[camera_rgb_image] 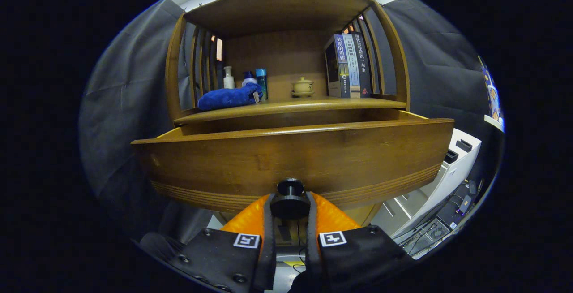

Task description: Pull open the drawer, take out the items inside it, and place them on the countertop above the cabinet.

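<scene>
A wooden cabinet drawer (295,158) stands pulled out toward me, its front panel close ahead of the fingers. Its dark round knob (290,199) sits between my two fingertips, and my gripper (290,205) is shut on it. The drawer's inside is hidden behind its front panel. Above it runs the countertop (313,103), which carries a blue cloth (229,96) on the left, several small bottles (245,79) behind it, a small lidded teacup (302,87) in the middle and upright books (348,65) on the right.
The cabinet has slatted wooden sides and a top shelf (277,8) over the countertop. Grey cloth walls flank it. A white box-like unit (452,167) and cables lie low to the right of the drawer.
</scene>
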`<state>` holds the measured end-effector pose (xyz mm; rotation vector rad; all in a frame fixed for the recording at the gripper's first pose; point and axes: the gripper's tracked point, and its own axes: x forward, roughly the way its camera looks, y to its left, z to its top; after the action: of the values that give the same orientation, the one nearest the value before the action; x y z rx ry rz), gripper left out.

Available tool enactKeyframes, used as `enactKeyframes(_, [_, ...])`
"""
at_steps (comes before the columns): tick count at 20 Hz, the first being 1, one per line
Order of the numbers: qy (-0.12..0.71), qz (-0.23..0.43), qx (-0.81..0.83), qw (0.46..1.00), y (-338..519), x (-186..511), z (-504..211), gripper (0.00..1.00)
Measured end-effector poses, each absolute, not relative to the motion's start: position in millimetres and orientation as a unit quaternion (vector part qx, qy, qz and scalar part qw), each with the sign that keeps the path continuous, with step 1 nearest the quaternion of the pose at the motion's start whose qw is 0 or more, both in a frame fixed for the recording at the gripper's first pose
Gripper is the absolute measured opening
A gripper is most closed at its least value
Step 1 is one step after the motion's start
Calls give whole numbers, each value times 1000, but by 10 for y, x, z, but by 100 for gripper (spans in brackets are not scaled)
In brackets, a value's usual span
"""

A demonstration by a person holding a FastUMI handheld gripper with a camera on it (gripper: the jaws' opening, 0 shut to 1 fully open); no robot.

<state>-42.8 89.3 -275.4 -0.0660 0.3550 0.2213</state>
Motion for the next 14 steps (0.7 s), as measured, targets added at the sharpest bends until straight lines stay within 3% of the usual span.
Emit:
enactKeyframes(2, [183,107,-40,976,868,-418,-2771,44])
enactKeyframes(8, [159,101,-44,981,826,-376,-2404,100])
enactKeyframes(14, [136,94,-3,986,742,-235,-1928,99])
